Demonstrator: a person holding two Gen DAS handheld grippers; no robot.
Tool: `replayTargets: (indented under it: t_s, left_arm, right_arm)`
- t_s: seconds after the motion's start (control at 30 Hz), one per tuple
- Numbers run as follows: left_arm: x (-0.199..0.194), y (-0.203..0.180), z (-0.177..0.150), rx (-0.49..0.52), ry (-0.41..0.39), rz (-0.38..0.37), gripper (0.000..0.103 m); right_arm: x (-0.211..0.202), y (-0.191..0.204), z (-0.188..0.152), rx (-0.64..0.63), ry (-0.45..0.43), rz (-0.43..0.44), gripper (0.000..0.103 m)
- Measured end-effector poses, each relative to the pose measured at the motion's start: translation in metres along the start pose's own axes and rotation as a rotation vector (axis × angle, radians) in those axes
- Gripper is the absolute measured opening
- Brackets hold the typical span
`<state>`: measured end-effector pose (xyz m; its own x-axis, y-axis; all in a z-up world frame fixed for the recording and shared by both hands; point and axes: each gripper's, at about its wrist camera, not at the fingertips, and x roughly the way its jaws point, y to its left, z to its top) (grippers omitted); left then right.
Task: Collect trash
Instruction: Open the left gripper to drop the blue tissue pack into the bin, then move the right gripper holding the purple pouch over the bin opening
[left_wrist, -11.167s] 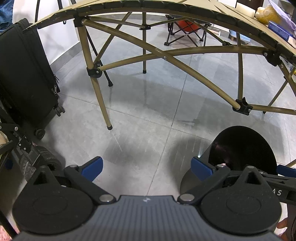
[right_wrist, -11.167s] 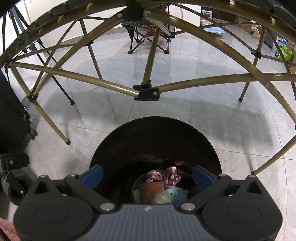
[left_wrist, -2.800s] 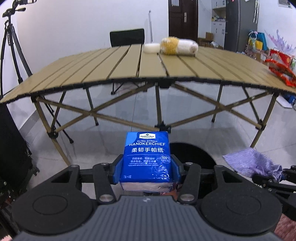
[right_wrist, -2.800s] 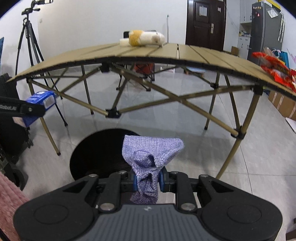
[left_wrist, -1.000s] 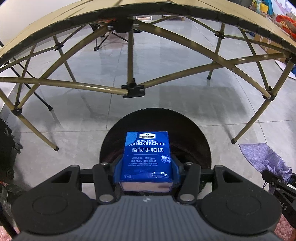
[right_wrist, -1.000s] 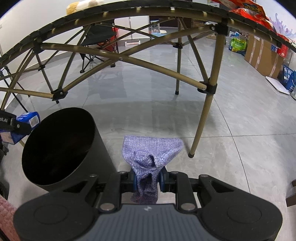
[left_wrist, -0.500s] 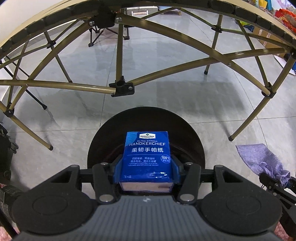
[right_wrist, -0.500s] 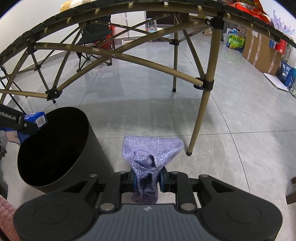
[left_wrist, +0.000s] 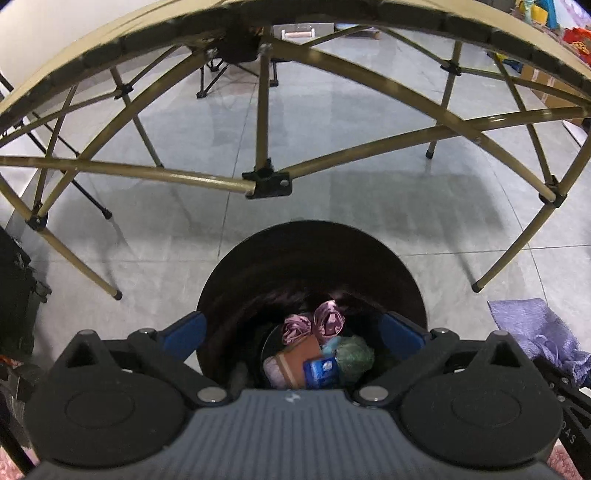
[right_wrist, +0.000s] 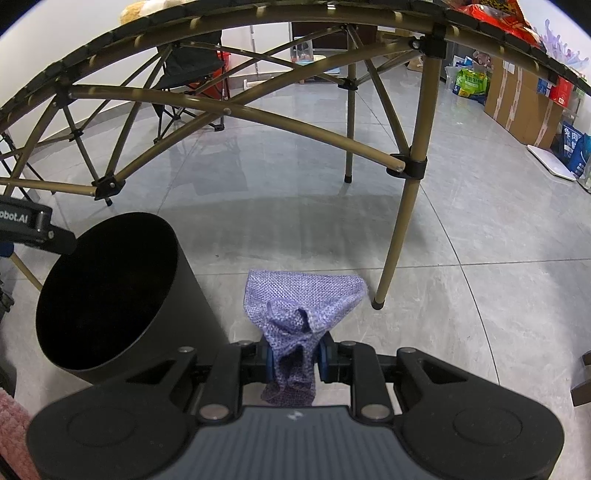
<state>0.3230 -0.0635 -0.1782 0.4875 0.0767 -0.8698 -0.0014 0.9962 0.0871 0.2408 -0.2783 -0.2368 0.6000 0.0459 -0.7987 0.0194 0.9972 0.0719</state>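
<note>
My left gripper (left_wrist: 293, 328) is open and empty, right above the black round bin (left_wrist: 258, 258). The blue handkerchief pack (left_wrist: 320, 373) lies at the bin's bottom among pink wrappers, a brown piece and a green wad. My right gripper (right_wrist: 294, 356) is shut on a purple woven cloth (right_wrist: 303, 299), held to the right of the bin (right_wrist: 192, 317) and above the floor. The cloth also shows at the right edge of the left wrist view (left_wrist: 532, 332). The left gripper's arm (right_wrist: 33, 225) reaches over the bin's left rim.
A folding table with olive metal legs (right_wrist: 402, 206) and cross braces (left_wrist: 266, 181) stands just behind the bin. A black suitcase (left_wrist: 14, 288) is at the left. Cardboard boxes (right_wrist: 517, 99) and bags line the far right wall.
My left gripper has opened and the blue handkerchief pack has dropped into the bin. My right gripper has kept its hold on the purple cloth and barely moved.
</note>
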Motion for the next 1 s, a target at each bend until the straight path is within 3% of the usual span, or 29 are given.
replayTargets:
  t_s: [1.0]
  left_arm:
    - [-0.016, 0.036, -0.008, -0.058, -0.025, 0.007, 0.103]
  right_arm:
    - [-0.014, 0.028, 0.004, -0.062, -0.023, 0.011, 0.020]
